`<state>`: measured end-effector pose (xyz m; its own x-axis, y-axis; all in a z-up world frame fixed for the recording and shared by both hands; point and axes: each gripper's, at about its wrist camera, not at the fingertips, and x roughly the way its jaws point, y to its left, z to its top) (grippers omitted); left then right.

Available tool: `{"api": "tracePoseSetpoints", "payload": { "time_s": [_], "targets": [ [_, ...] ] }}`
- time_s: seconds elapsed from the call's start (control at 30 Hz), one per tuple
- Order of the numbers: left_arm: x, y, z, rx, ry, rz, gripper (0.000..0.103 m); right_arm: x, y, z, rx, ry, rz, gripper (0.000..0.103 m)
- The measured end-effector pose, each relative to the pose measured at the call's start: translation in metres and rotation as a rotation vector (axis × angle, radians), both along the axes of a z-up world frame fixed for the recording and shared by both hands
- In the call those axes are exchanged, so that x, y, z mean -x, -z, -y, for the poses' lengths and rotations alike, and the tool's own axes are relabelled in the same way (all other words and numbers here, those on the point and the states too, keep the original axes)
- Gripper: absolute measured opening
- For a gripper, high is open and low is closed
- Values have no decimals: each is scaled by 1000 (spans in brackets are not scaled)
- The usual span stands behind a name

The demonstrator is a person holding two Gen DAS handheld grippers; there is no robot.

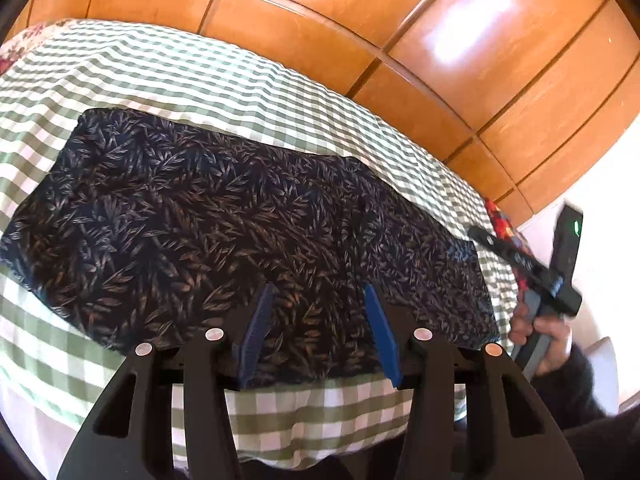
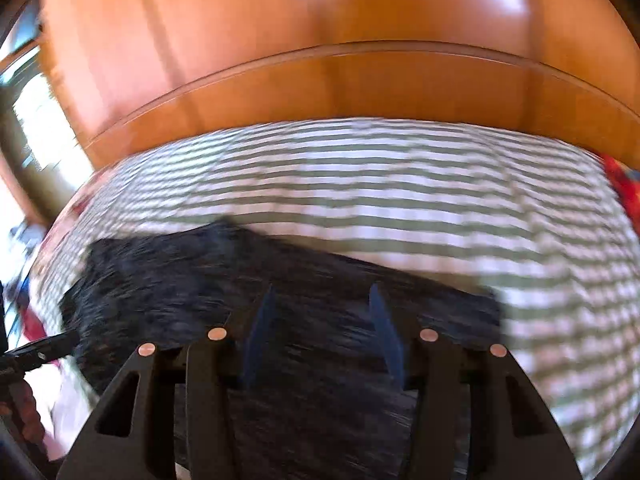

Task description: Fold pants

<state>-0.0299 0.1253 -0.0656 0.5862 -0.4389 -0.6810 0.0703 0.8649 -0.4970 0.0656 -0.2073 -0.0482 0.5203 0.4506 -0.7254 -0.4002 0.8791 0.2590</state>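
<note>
While the checked bed cover (image 1: pixel 248 80) carries them, the pants (image 1: pixel 224 216) lie flat mid-bed, apparently already doubled. Thin, limp, light cloth; pinch at an end edge. Left gripper (image 1: pixel 318 332) fingers spread, empty; right gripper (image 2: pixel 320 336) likewise, though blurred.

Matt cloth pants (image 1: pixel 224 208), glossy wood wardrobe (image 1: pixel 460 60)

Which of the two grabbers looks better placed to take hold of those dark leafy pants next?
Probably the left gripper: it is open and steady over the near edge of the pants. The right gripper is also open above them, but its view is blurred.
</note>
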Motion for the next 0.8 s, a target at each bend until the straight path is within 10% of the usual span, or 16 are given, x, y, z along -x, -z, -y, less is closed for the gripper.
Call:
{"api": "tracePoseSetpoints", "payload": {
  "time_s": [0.3,0.37,0.47,0.73,0.8],
  "targets": [
    [-13,6,22,-88,52,10,47,-81,38,-86,111,-116,-106,50],
    [-18,12,24,-111,42,-13,47,-88,50,-98,145,-162,-139,18],
    [-22,22,19,-108,31,-41,47,-85,49,-110,205,-178,-73,8],
    [-24,35,19,-122,2,-71,47,-79,64,-122,315,-141,36,10],
    [-21,29,17,-107,-8,-57,47,-78,56,-113,289,-108,28,25]
  ]
}}
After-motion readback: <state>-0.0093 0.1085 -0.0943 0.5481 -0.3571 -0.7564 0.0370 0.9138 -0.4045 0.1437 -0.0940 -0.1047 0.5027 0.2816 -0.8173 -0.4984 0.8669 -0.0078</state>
